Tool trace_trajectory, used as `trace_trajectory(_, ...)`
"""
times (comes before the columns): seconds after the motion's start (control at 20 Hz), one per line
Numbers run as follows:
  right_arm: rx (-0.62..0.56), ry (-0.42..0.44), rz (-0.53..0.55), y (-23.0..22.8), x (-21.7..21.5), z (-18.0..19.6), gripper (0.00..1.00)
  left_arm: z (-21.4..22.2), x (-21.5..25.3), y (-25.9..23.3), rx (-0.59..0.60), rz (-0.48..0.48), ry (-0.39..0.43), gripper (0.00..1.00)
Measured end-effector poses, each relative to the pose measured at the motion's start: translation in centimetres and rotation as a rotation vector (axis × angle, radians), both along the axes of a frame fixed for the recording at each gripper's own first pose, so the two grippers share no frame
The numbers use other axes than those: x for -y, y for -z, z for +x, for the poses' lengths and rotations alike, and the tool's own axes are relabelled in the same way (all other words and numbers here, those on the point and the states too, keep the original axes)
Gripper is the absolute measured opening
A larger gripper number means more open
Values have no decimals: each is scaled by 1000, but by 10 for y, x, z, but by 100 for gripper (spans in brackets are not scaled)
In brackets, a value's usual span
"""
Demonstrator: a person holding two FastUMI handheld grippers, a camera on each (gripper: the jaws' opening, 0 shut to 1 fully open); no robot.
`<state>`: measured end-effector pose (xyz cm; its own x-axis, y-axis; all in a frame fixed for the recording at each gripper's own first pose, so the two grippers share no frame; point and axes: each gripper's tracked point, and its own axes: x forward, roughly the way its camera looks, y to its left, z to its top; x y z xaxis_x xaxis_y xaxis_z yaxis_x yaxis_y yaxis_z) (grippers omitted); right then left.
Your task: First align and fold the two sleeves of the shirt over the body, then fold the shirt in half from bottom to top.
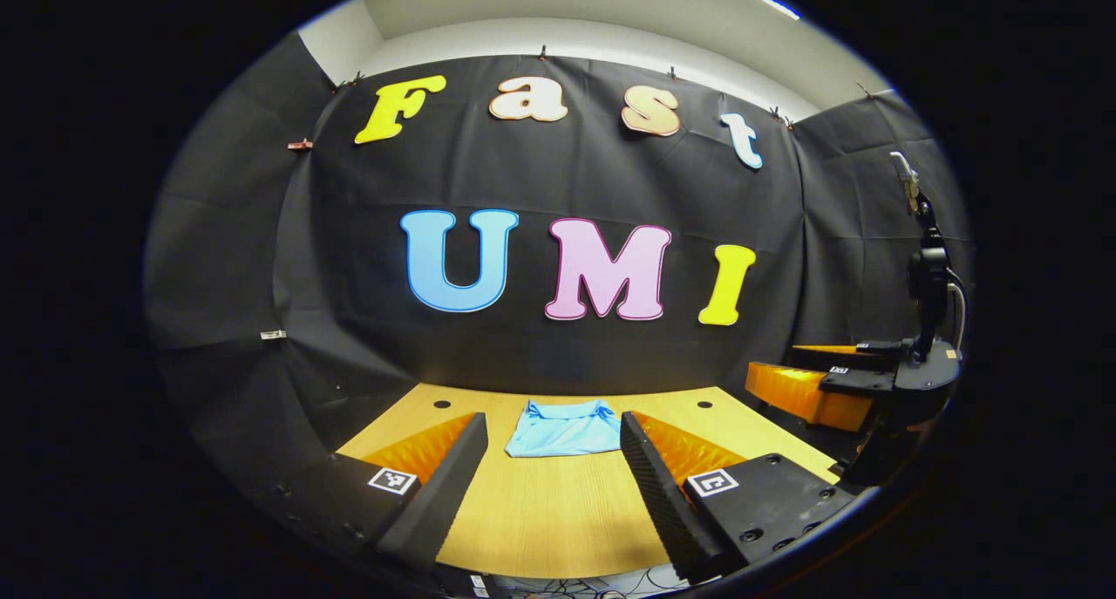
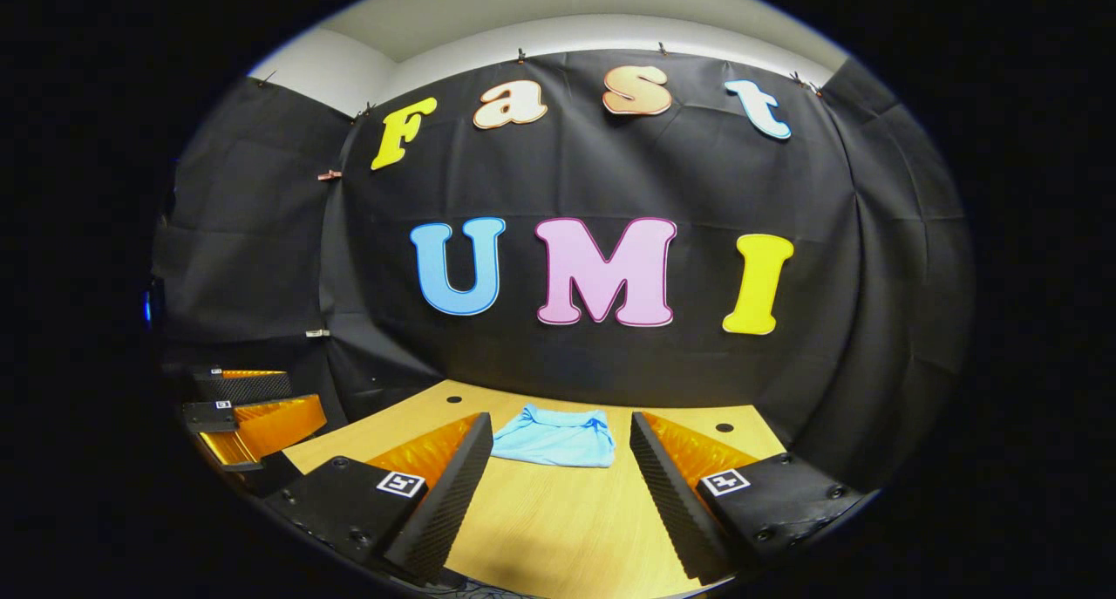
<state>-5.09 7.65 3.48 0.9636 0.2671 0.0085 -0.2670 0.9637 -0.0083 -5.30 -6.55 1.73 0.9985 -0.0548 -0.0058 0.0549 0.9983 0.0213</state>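
Note:
A light blue shirt [image 1: 565,429] [image 2: 554,438] lies in a small flat rectangle at the far side of the wooden table [image 1: 540,512] [image 2: 558,529], its collar toward the wall. My left gripper [image 1: 553,420] hovers open over the table's near part, the shirt framed beyond its fingertips, and it is also at the left of the right gripper view [image 2: 305,396]. My right gripper [image 2: 561,418] is open too and apart from the shirt. It also appears at the right of the left gripper view [image 1: 772,365], off the table's edge.
Two small round holes [image 1: 442,404] [image 1: 704,404] mark the table's far corners. Black cloth walls close in behind and on both sides. A black post [image 1: 926,268] rises above the right gripper's body. Cables lie below the table's near edge.

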Motion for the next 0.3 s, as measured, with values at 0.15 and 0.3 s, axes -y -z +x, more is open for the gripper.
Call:
trace_trajectory(0.15,3,-16,-6,-1,-2,1,98,-5,1,0,3,-4,-7,97)
trace_trajectory(0.3,-1,-29,1,-1,-6,3,98,-12,-1,2,-3,-5,-17,92)
